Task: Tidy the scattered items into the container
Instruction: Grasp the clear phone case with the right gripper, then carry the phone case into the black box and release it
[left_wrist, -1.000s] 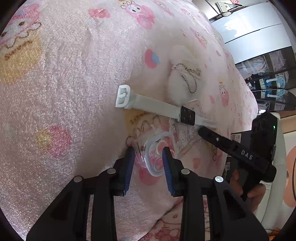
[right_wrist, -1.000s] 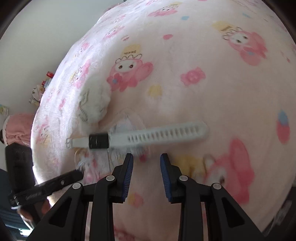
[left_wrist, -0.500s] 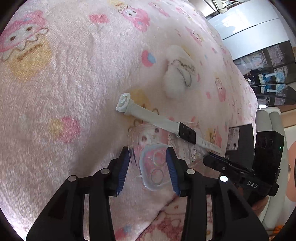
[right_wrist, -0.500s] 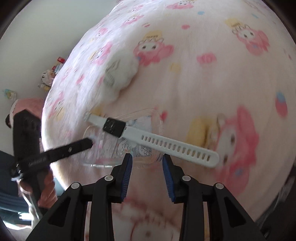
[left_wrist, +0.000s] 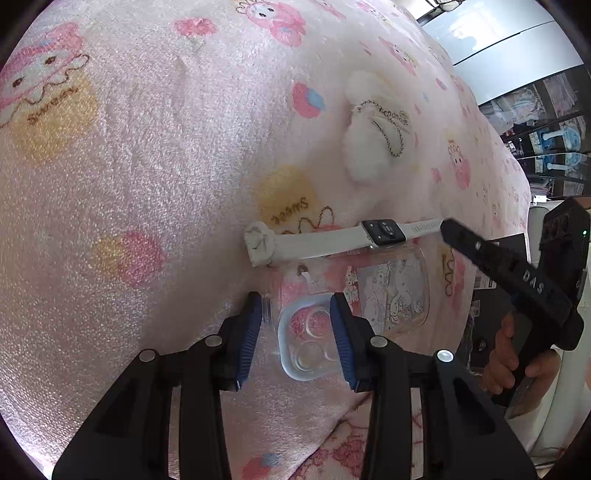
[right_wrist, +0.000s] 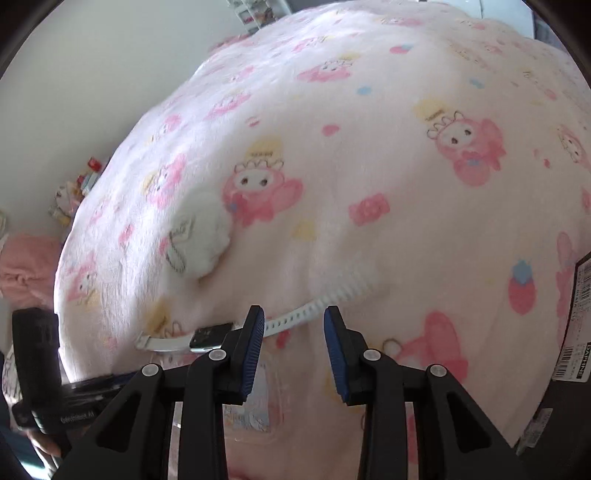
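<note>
On a bed covered by a pink fleece blanket with cartoon rabbit prints (left_wrist: 155, 155), we hold our left gripper (left_wrist: 295, 332) with its blue-padded fingers parted around the camera end of a clear plastic phone case with cartoon stickers (left_wrist: 384, 291); whether the pads actually press the case, we cannot tell. The case lies flat on the blanket. A white silicone smartwatch with a black rectangular face (left_wrist: 384, 231) stretches along the case's far edge, its buckle end beyond the case's corner. Farther beyond the case sits a fluffy white plush charm with a ball chain and tag (left_wrist: 365, 147). Our right gripper (right_wrist: 294, 345) hovers unclenched and empty over the case, its fingers flanking the watch's perforated strap. A black box with a barcode label (right_wrist: 576, 332) sits right of the case.
</note>
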